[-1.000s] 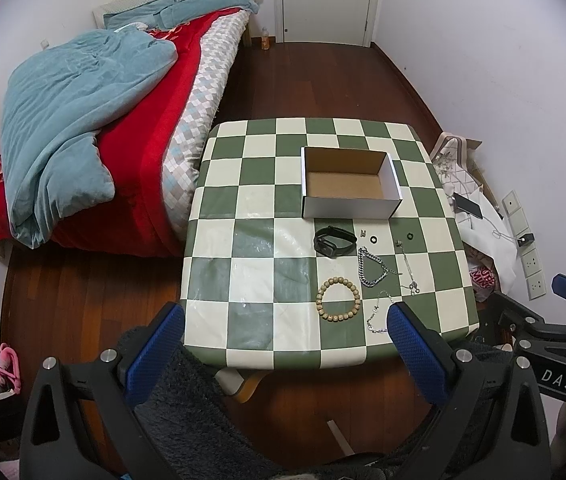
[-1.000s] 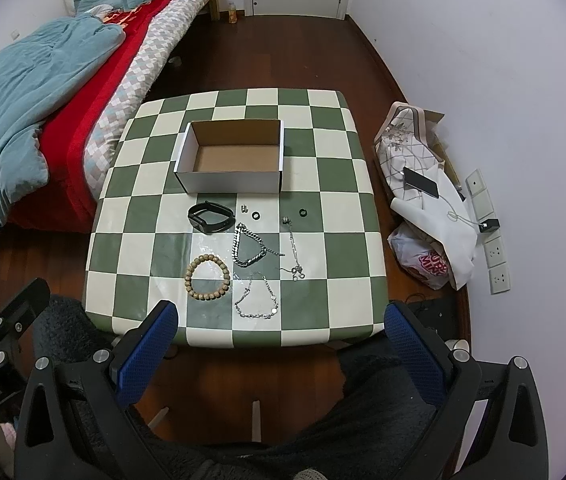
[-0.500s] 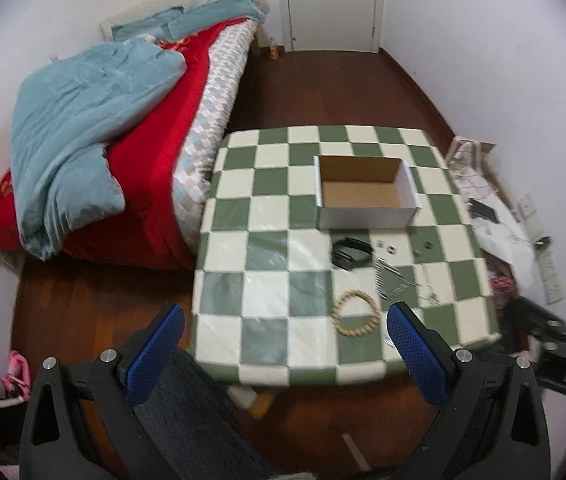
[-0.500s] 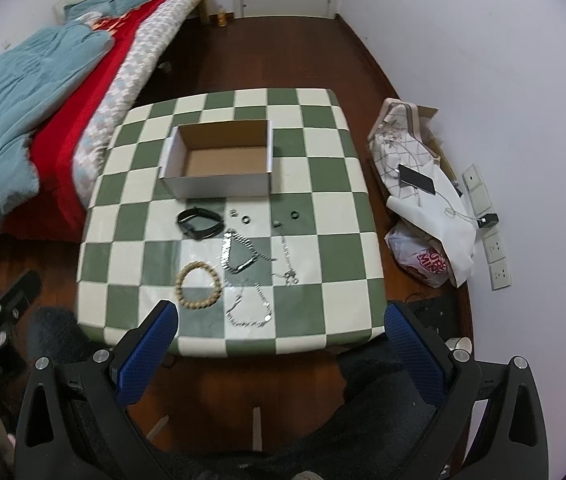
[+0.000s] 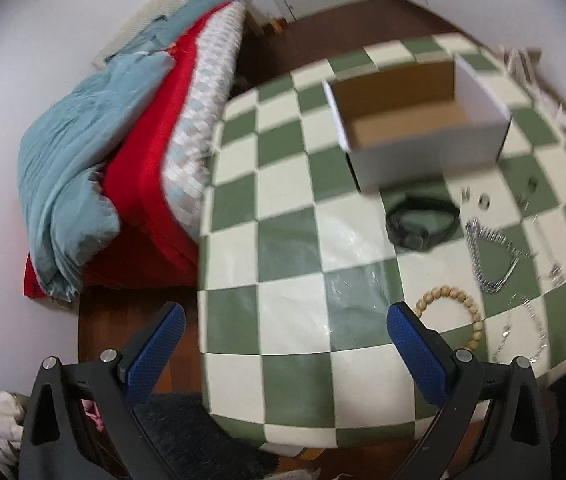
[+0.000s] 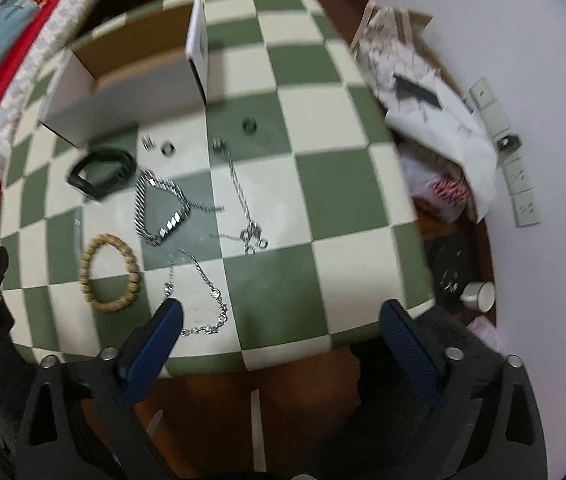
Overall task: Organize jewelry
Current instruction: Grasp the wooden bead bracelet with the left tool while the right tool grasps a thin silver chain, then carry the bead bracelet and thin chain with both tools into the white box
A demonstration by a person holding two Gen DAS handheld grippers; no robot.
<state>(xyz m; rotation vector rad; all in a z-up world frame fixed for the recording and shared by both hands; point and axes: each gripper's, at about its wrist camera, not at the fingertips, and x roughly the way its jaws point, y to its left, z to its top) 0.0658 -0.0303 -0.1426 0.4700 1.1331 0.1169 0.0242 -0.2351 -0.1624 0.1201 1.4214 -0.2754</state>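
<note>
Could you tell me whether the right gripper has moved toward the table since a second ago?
Yes. The right gripper has come down and forward: the checkered table looms larger, its near edge between the open fingers.

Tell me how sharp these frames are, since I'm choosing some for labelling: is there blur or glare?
Left wrist view: motion blur smears the box and chains; glare on the tablecloth. Right wrist view: also blurred, small rings soft; both fisheye-warped.

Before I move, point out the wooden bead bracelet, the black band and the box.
wooden bead bracelet (image 6: 109,272), right wrist view, on its bead ring.
black band (image 6: 101,174), right wrist view, on its strap.
box (image 5: 435,156), left wrist view, on its white front wall.
</note>
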